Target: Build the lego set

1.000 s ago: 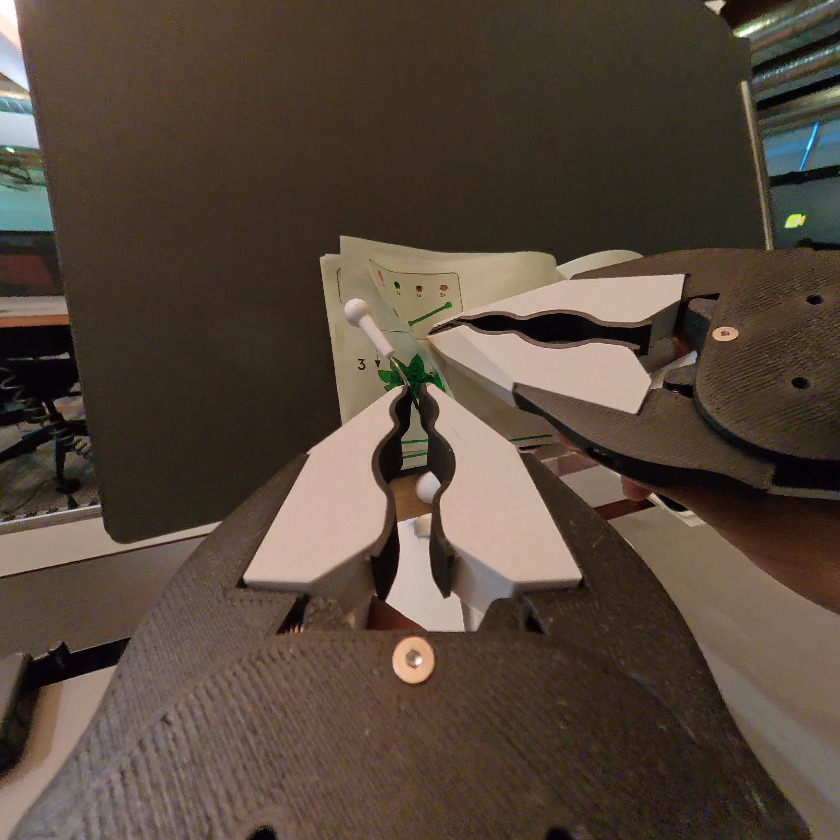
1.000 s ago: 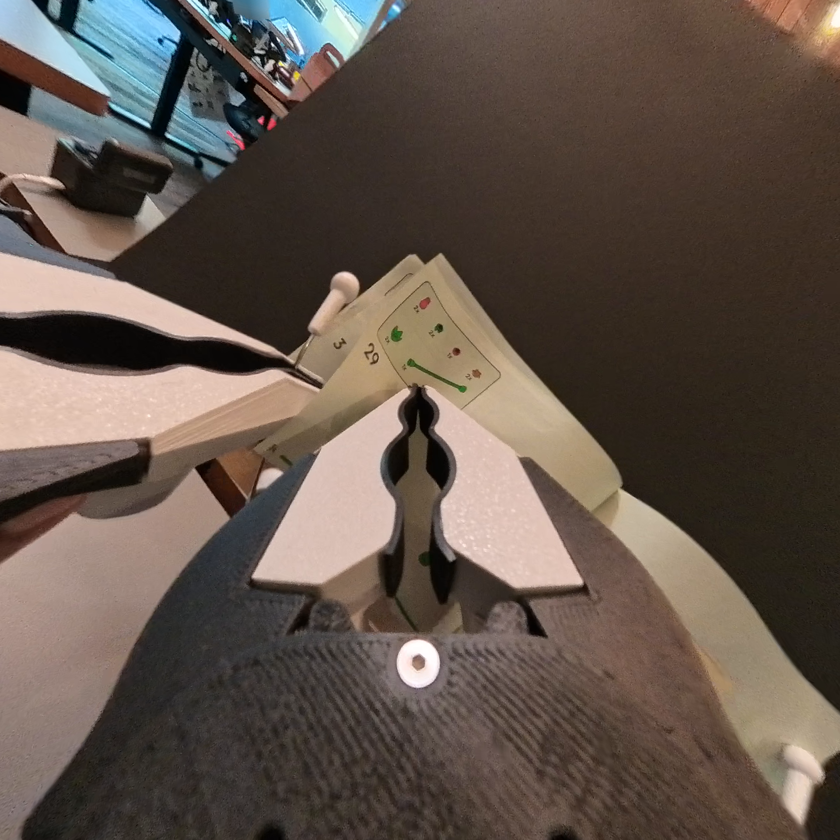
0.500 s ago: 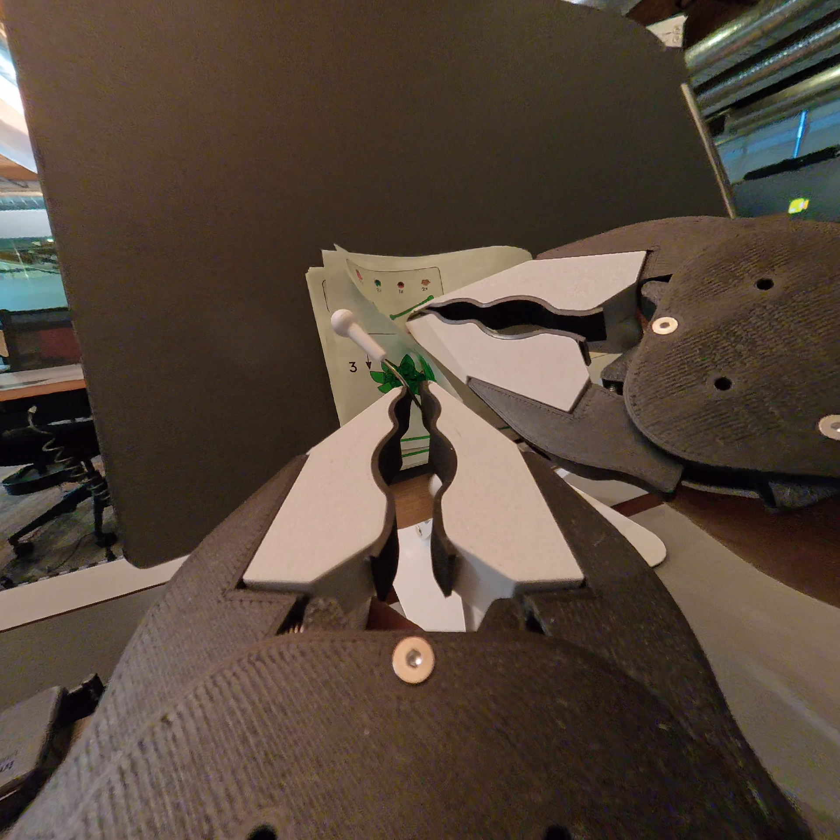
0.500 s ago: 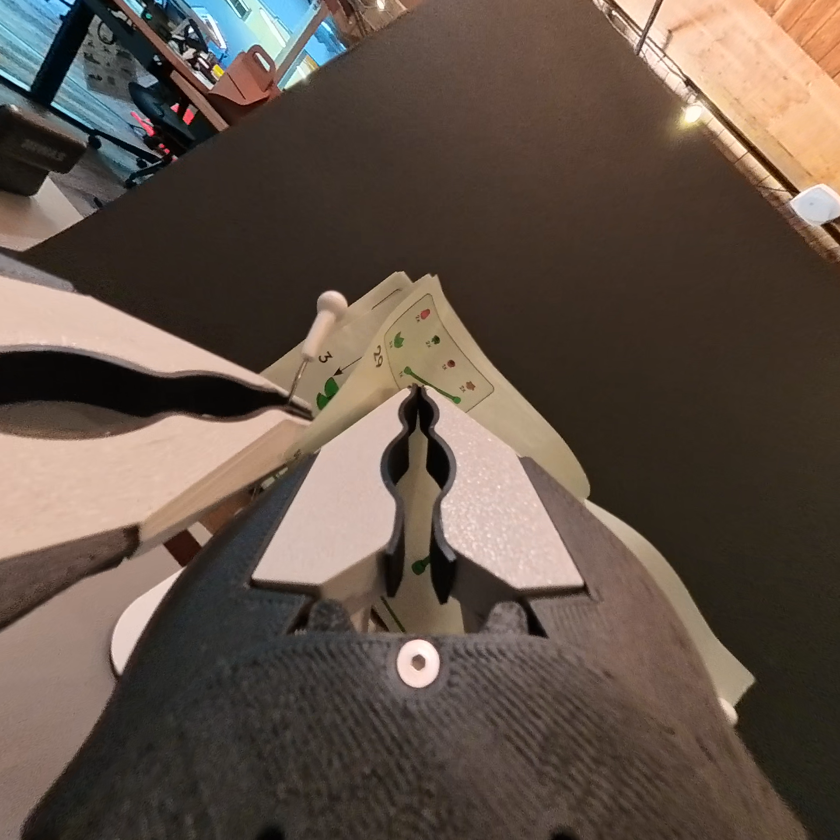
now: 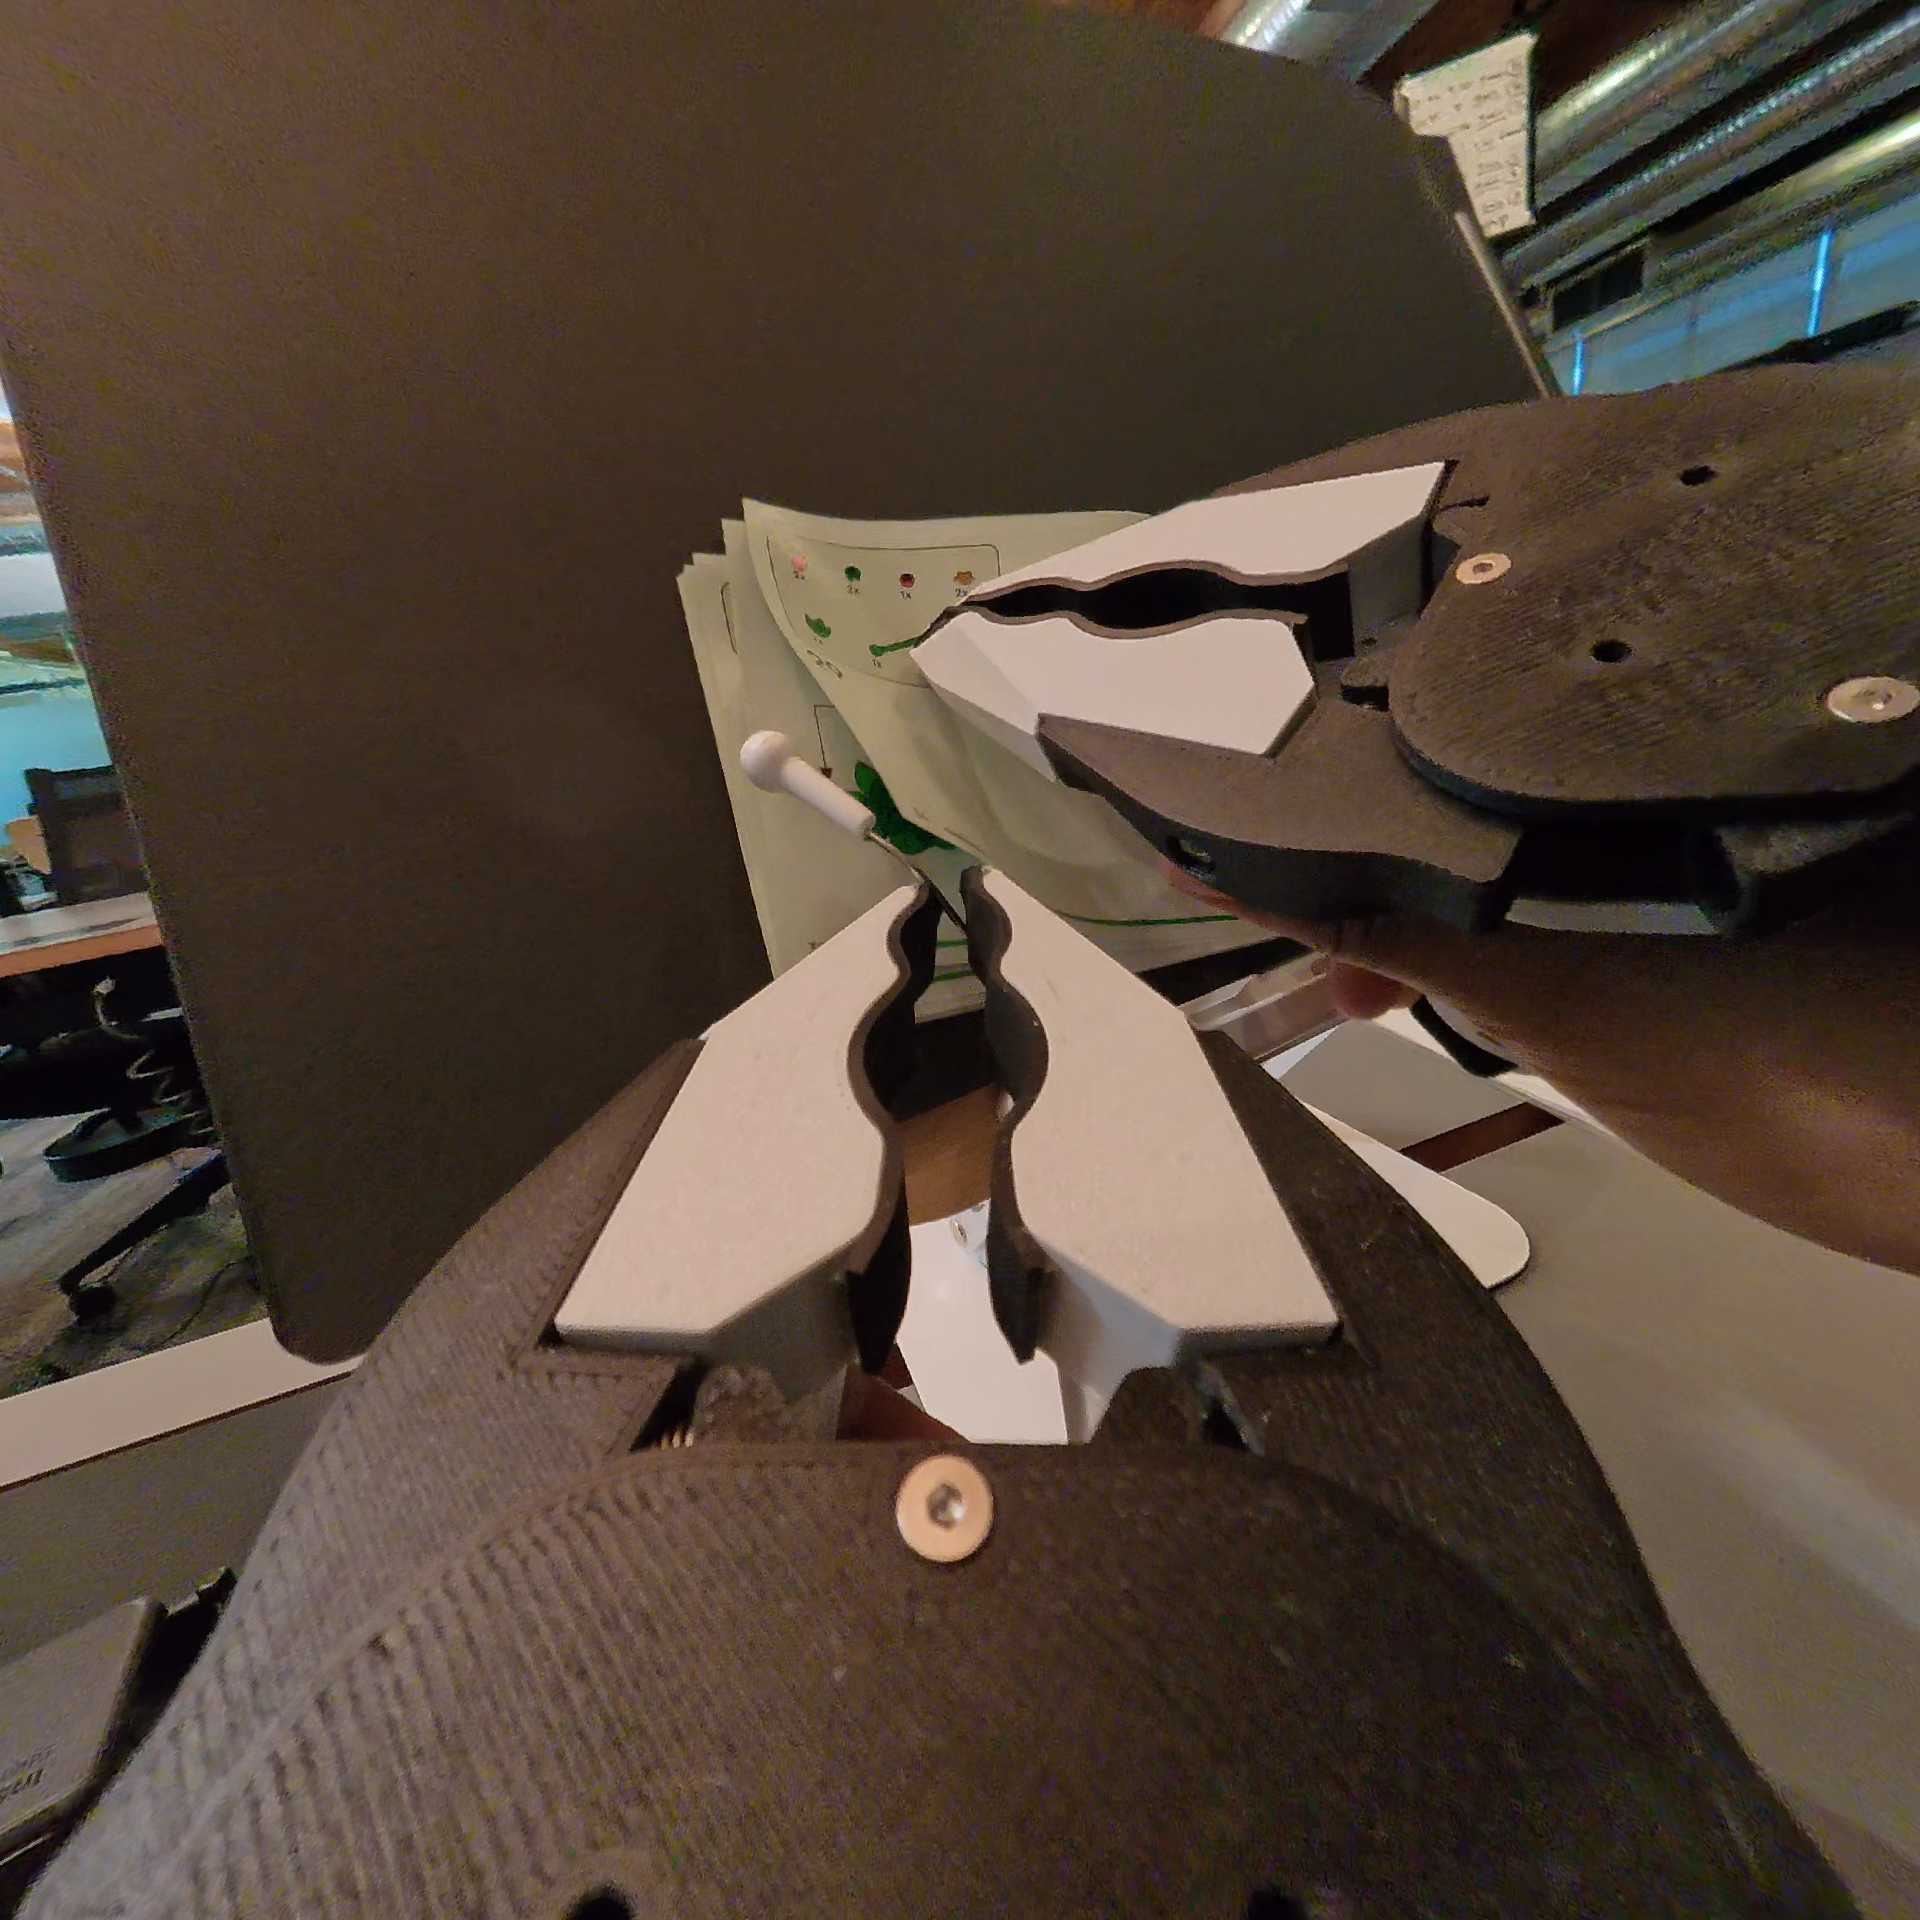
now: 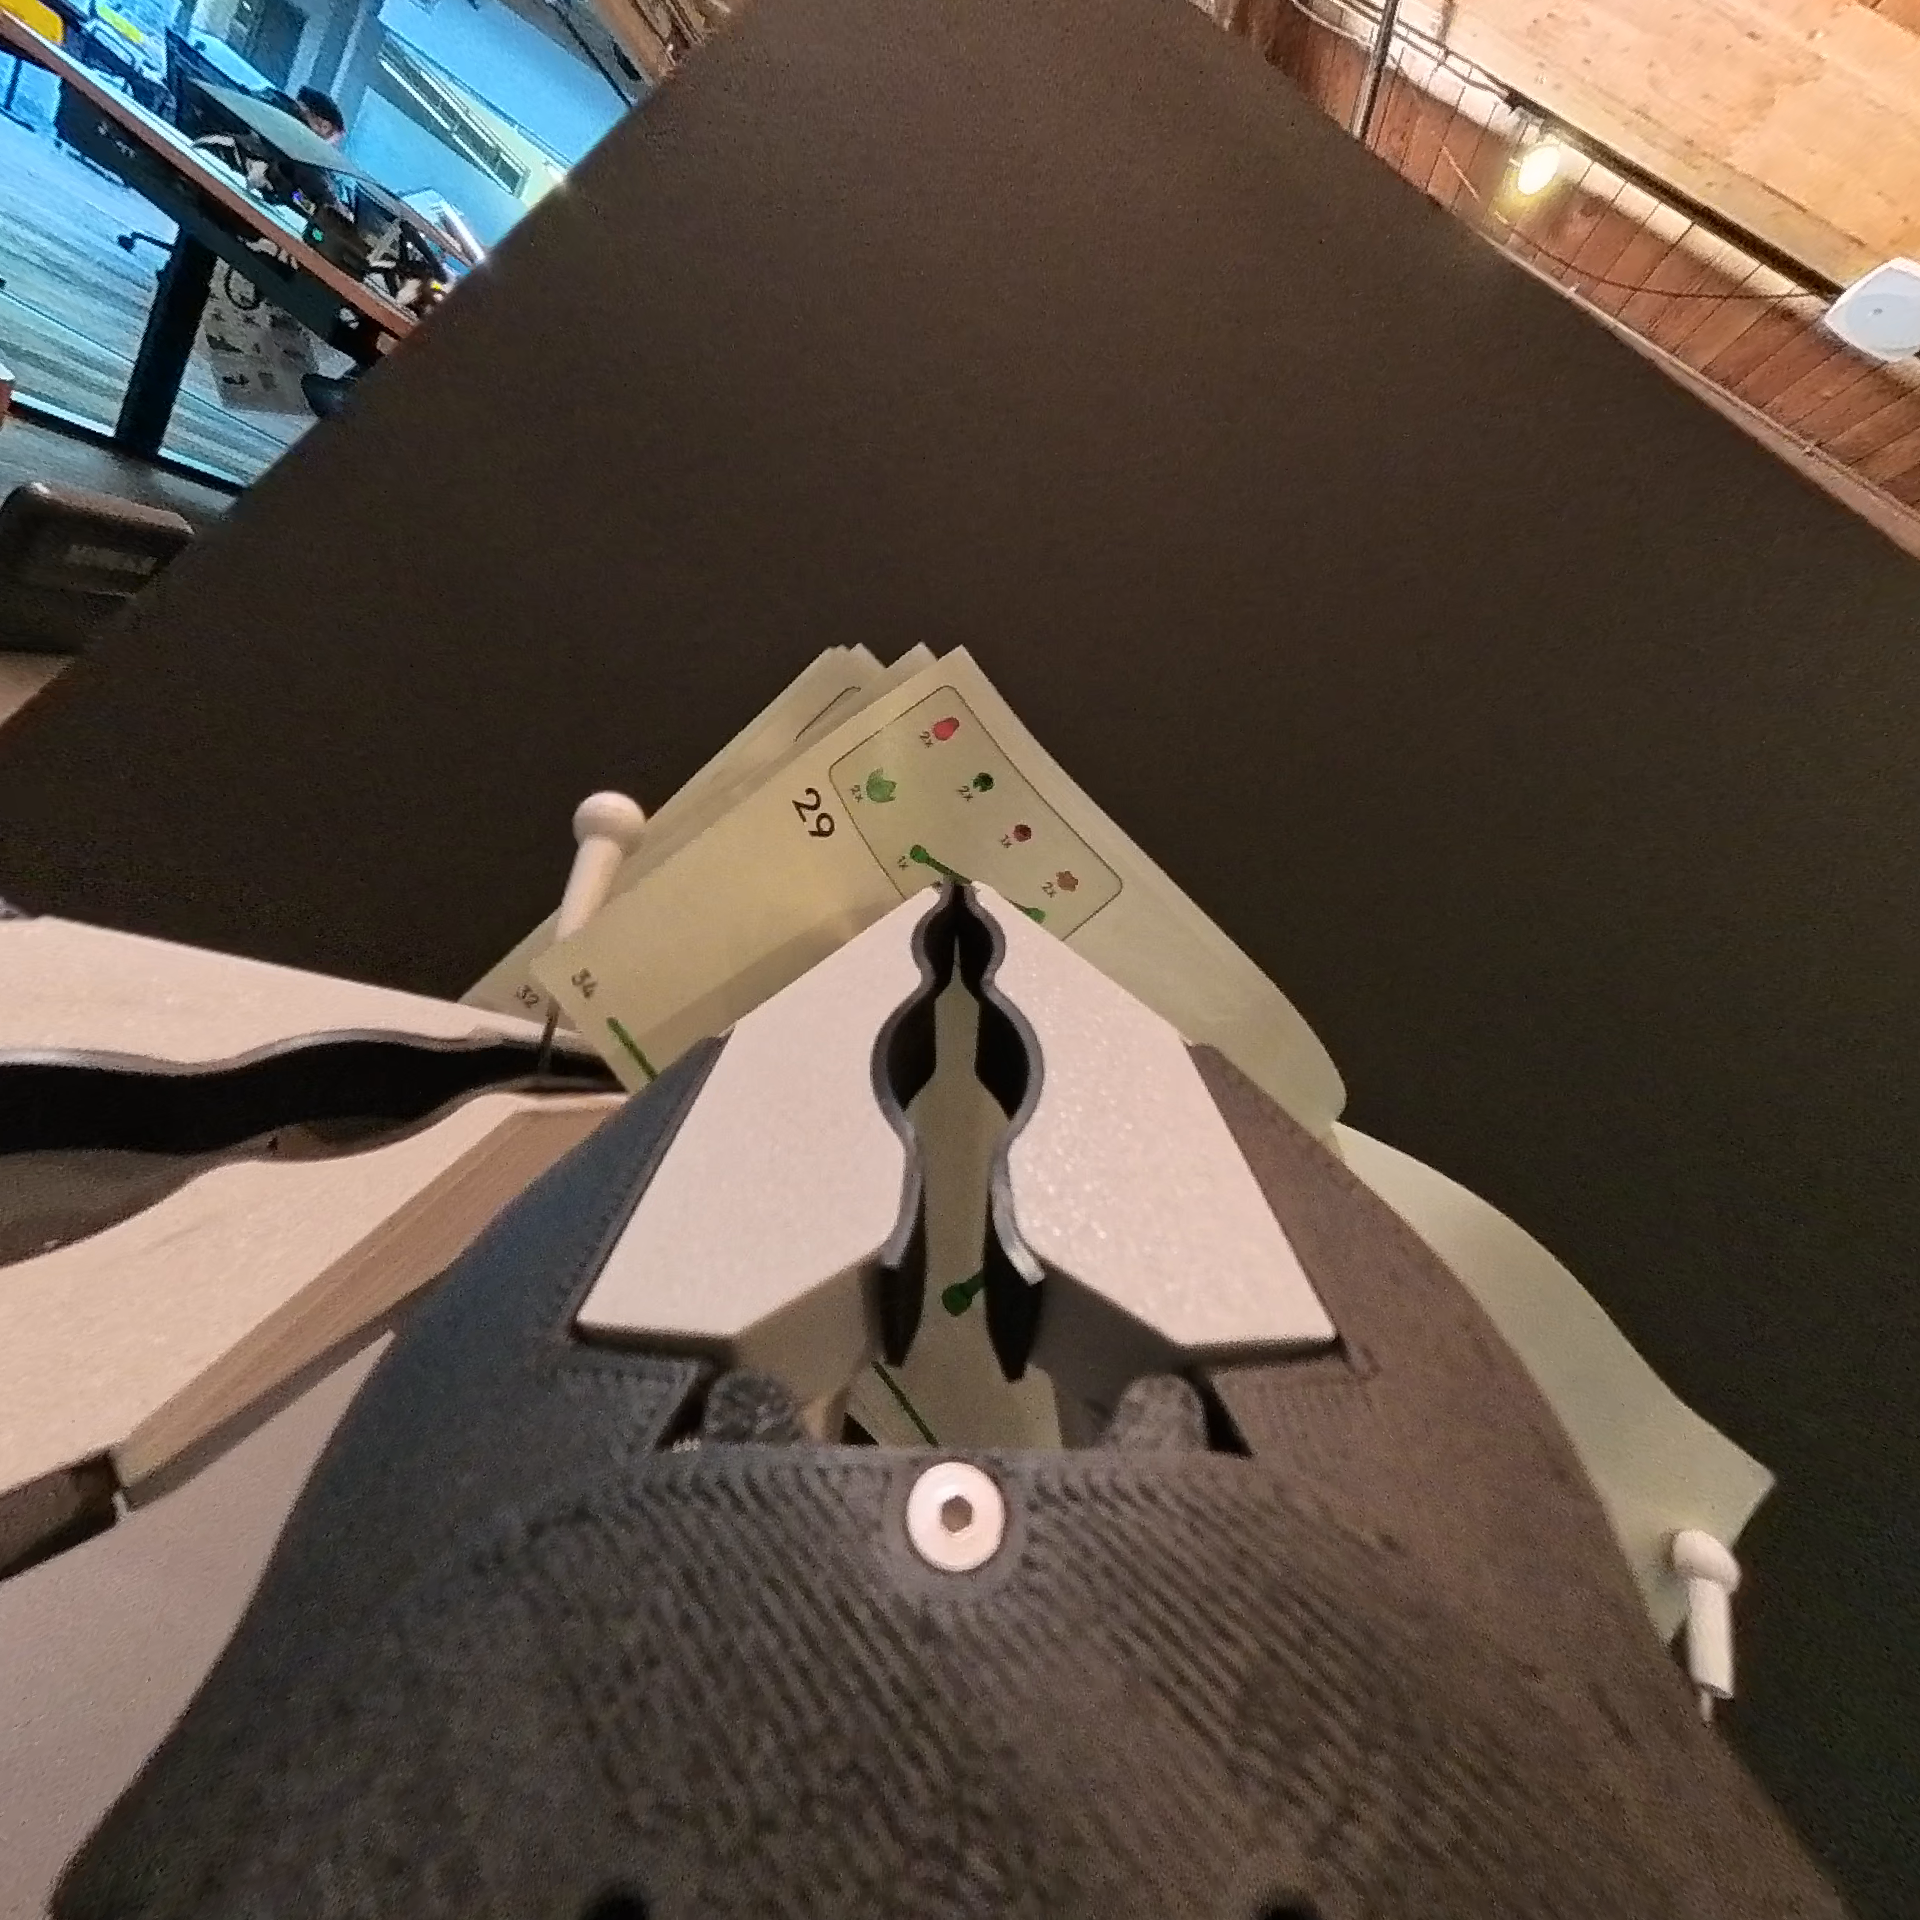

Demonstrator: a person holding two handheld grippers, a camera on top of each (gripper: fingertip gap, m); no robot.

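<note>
— While the left gripper (image 5: 943, 896) pinches something thin, what is it?
— A white-handled pin tool (image 5: 805, 792), its wire between the nearly closed fingers, angled up-left before the instruction booklet (image 5: 831, 665).
— And the right gripper (image 6: 958, 891)?
— Fingers closed, tips against a booklet page; whether they grip it I cannot tell.

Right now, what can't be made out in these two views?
- Left wrist view: the left gripper hides the booklet's foot and where the white-knobbed pin's wire ends.
- Right wrist view: the right gripper's shut tips cover whether they pinch a page.
- Both views: gripper bodies cover the near table; no bricks show.
</note>
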